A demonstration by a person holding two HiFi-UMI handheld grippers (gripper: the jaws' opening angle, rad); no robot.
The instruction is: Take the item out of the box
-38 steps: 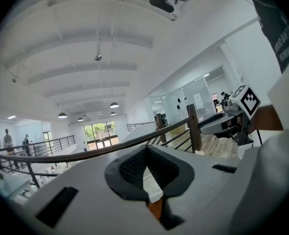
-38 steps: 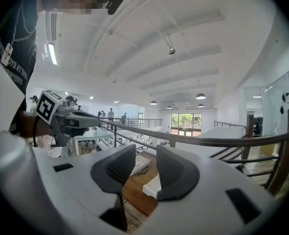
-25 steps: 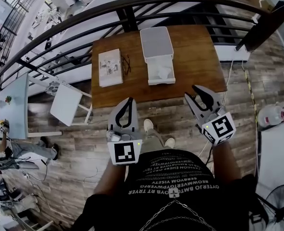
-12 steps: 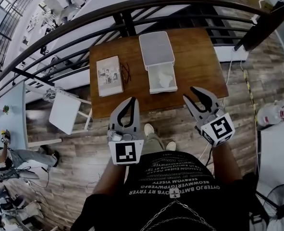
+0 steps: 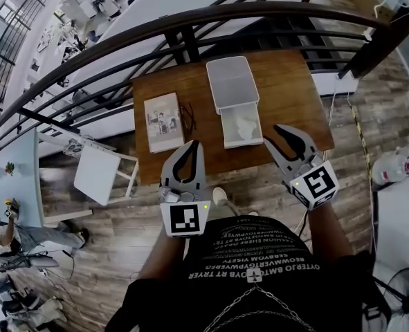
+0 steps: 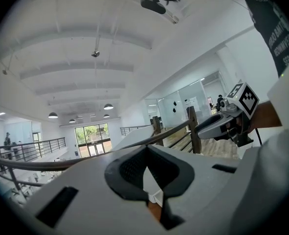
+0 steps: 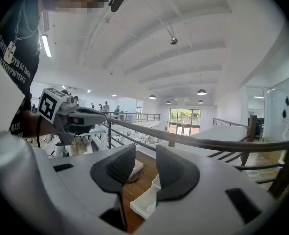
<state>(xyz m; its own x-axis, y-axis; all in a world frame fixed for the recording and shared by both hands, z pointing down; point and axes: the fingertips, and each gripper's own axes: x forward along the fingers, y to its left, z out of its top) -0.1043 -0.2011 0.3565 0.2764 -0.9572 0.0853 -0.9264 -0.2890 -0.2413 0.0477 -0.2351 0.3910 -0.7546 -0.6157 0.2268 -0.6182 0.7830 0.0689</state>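
I hold my left tool [image 5: 192, 145] closed on nothing and my right tool [image 5: 272, 133] wide and empty, flanking the open white box [image 5: 224, 126] at the desk's [image 5: 287, 81] near edge.

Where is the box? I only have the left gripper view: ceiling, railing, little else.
Observer: The box lies open on the wooden table, straight ahead.
Operator: Anything beside it?
Observer: A booklet lies to its left, with glasses between them.
Operator: Right gripper ready?
Observer: The right gripper is open and empty.
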